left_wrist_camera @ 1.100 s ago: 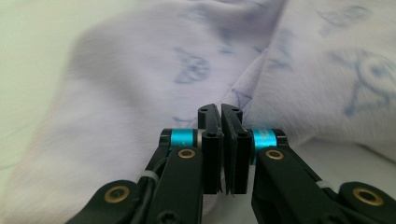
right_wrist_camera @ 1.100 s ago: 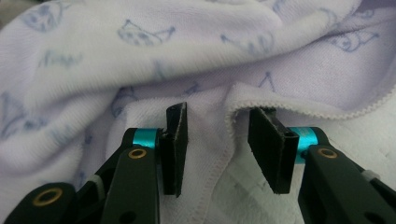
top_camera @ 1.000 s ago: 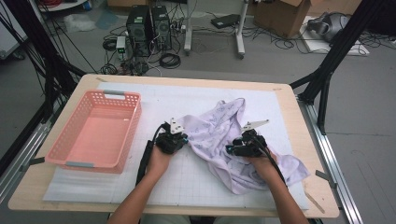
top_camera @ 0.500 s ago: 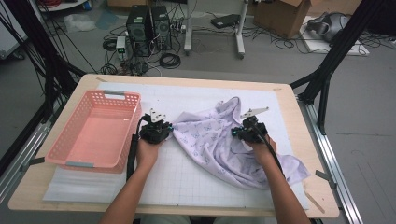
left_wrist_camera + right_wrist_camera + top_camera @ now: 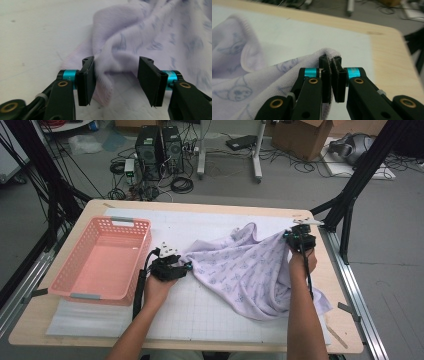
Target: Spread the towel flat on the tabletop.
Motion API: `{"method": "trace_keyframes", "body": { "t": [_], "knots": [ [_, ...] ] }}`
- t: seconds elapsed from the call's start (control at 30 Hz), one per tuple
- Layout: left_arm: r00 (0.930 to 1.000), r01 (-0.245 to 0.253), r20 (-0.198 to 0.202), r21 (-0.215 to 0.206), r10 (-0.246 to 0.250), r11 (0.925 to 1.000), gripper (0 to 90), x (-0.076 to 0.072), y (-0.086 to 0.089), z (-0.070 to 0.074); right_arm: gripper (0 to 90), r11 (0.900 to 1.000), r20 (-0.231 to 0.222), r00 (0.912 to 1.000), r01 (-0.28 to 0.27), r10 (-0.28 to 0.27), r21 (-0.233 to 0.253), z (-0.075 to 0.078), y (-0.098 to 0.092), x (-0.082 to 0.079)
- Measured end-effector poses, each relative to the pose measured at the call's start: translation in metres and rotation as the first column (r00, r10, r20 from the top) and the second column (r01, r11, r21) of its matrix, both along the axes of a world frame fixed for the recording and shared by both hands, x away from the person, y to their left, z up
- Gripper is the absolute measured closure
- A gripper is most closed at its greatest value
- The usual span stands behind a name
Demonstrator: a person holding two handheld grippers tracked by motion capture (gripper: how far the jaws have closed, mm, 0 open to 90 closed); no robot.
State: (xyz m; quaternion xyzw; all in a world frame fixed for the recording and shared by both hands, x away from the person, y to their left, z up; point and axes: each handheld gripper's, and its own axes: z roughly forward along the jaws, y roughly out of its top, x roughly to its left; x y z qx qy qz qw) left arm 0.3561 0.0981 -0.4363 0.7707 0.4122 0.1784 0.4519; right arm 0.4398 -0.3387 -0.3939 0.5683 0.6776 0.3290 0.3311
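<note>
High view: lilac printed cloth [image 5: 245, 270] spread across the white-matted tabletop [image 5: 200, 340], stretched between left claw [image 5: 186, 267] and right claw [image 5: 295, 236], pink mesh basket [image 5: 75, 285] leftward.

Left gripper view: jaws agape, fleecy hemmed corner [image 5: 110, 62] lying straight ahead between them.

Right gripper view: jaws clamped tight on a bunched soft edge [image 5: 329, 53].
</note>
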Motion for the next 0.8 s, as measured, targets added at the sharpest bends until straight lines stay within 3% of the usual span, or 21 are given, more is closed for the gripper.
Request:
{"method": "trace_keyframes", "body": {
  "t": [0.13, 0.23, 0.3, 0.4, 0.47, 0.6, 0.63, 0.67, 0.8],
  "knots": [
    [0.9950, 0.100, 0.002, 0.017, -0.100, 0.9948, 64.9, -0.008, -0.011, 0.002, 80.9, 0.999, 0.001, 0.9992, -0.041, 0.041, 0.010, 0.002, -0.005, -0.005],
    [0.9876, 0.156, -0.020, -0.002, -0.156, 0.9878, 67.1, -0.013, -0.020, 0.002, 74.0, 0.995, 0.002, 0.9964, -0.085, 0.085, 0.049, 0.003, -0.006, -0.010],
    [0.9860, 0.166, -0.007, -0.029, -0.167, 0.9856, 66.7, -0.019, -0.027, 0.001, 72.0, 0.992, 0.008, 0.9933, -0.115, 0.115, 0.047, 0.005, -0.005, -0.015],
    [0.9804, 0.195, -0.026, -0.029, -0.195, 0.9804, 60.6, -0.026, -0.038, -0.003, 69.6, 0.987, 0.028, 0.9874, -0.157, 0.156, 0.047, 0.008, -0.006, -0.027],
    [0.9756, 0.219, -0.016, -0.014, -0.219, 0.9757, 56.5, -0.031, -0.046, -0.002, 68.6, 0.982, 0.032, 0.9831, -0.182, 0.180, 0.046, 0.009, -0.007, -0.036],
    [0.9691, 0.247, 0.001, -0.039, -0.247, 0.9684, 46.8, -0.038, -0.065, -0.001, 67.5, 0.975, 0.038, 0.9753, -0.219, 0.218, 0.038, 0.009, -0.011, -0.054],
    [0.9654, 0.260, -0.003, -0.037, -0.261, 0.9648, 44.7, -0.039, -0.070, -0.003, 66.9, 0.973, 0.022, 0.9743, -0.225, 0.224, 0.041, 0.009, -0.011, -0.058],
    [0.9600, 0.279, -0.012, -0.039, -0.280, 0.9595, 43.6, -0.040, -0.076, -0.004, 67.3, 0.970, 0.035, 0.9711, -0.237, 0.236, 0.042, 0.009, -0.012, -0.063],
    [0.9497, 0.312, -0.031, 0.010, -0.312, 0.9500, 40.3, -0.043, -0.099, -0.013, 67.1, 0.962, 0.045, 0.9622, -0.271, 0.269, 0.042, 0.008, -0.012, -0.078]
  ]
}}
